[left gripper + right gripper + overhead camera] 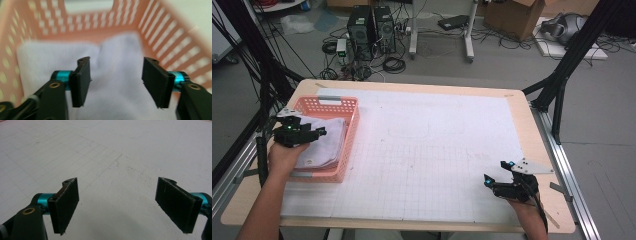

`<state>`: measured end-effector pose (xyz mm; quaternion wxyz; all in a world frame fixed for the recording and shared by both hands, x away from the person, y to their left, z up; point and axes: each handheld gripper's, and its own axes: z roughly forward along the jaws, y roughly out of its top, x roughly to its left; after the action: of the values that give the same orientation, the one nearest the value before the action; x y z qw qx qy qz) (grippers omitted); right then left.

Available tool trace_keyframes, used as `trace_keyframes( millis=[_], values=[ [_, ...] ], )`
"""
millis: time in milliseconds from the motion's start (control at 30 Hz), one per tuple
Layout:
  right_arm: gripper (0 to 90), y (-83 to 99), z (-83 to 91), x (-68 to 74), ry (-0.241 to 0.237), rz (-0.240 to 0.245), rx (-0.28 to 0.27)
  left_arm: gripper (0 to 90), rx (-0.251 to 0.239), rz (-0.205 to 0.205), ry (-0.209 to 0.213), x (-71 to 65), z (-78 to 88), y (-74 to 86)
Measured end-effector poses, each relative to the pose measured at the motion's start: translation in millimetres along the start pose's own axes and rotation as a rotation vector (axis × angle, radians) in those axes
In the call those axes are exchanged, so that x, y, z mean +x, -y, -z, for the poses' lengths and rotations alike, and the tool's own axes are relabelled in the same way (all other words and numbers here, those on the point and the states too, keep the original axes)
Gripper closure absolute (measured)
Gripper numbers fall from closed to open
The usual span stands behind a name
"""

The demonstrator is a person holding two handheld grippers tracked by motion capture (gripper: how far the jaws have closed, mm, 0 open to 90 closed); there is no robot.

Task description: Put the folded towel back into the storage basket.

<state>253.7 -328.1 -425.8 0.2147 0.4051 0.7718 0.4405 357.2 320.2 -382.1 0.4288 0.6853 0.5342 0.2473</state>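
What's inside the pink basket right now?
The pink basket holds folded white cloth across its floor. The left gripper hovers over it, jaws open, nothing pinched. What lies beneath the cloth is covered.

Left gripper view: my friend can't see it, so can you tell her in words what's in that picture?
Two black jaws of the left gripper stand open just above a folded white cloth, with nothing gripped between them. The cloth lies inside a pink plastic basket whose holed walls rise around it. The picture is a little blurry.
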Motion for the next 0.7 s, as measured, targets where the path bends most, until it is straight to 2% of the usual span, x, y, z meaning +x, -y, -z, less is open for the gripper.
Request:
trace_keyframes(
  millis=[33, 67, 200, 233, 267, 400, 700],
  values=[
    [17.9, -0.3, 0.3, 0.4, 0.000, -0.002, 0.002, 35.3, -0.056, 0.014, 0.023, -0.7, 5.0, -0.7],
    [17.9, -0.7, 0.4, 0.9, 0.003, 0.001, -0.005, 29.6, -0.112, 0.023, 0.040, -2.8, 10.6, -1.5],
    [17.9, -1.3, 0.9, 0.9, 0.007, 0.003, -0.009, 25.4, -0.243, 0.018, 0.072, -12.2, 24.2, -1.3],
    [17.9, -1.4, 0.9, 1.0, 0.007, 0.003, -0.009, 21.6, -0.266, 0.011, 0.091, -15.6, 27.3, -0.9],
    [17.9, -1.4, 1.0, 1.5, 0.008, 0.003, -0.008, 18.0, -0.279, 0.003, 0.107, -17.6, 29.1, -0.6],
    [17.9, -1.6, 1.4, 1.5, 0.007, 0.005, -0.010, 18.7, -0.330, -0.025, 0.151, -31.9, 38.5, -1.1],
    [17.8, -2.3, 2.3, 1.3, 0.026, 0.019, -0.032, 21.2, -0.386, -0.099, 0.256, -71.5, 54.2, 0.9]
  ],
)
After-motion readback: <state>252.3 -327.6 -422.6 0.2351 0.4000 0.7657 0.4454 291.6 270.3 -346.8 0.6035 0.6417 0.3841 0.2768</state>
